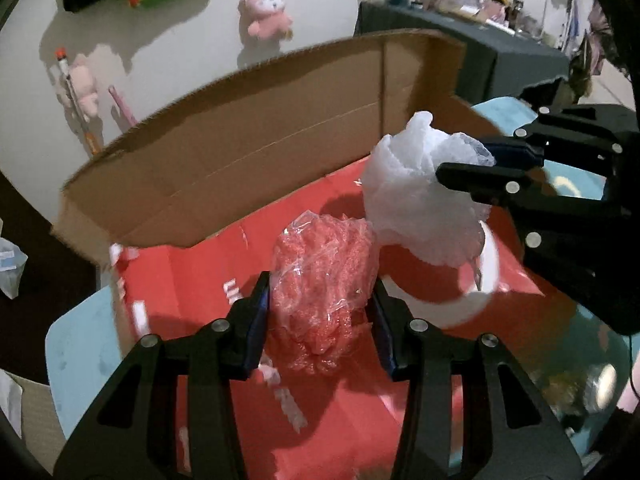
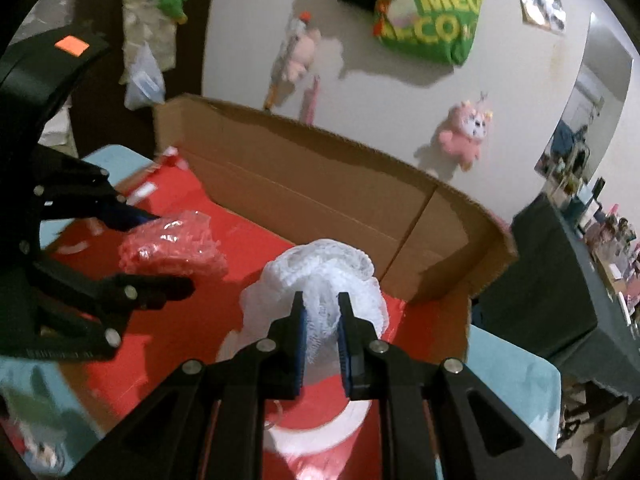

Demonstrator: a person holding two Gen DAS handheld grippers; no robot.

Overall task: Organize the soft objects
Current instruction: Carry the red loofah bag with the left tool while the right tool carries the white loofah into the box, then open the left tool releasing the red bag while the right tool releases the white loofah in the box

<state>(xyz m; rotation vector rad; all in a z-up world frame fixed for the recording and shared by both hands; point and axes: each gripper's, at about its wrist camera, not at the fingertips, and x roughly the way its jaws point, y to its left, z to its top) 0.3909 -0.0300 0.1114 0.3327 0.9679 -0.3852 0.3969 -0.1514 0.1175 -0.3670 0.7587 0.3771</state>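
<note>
A crumpled wad of clear bubble wrap, tinted red by the box beneath, sits squeezed between the blue pads of my left gripper. The same bubble wrap shows at the left of the right wrist view, held by the left gripper. A white foam net bundle is pinched by my right gripper. In the left wrist view that white foam net bundle hangs from the right gripper at the right. Both bundles hover over the red inside of an open cardboard box.
The cardboard box lies on a light blue table with its brown flap raised at the back. Pink plush toys and a green bag hang on the white wall. A dark cloth-covered table with clutter stands to the right.
</note>
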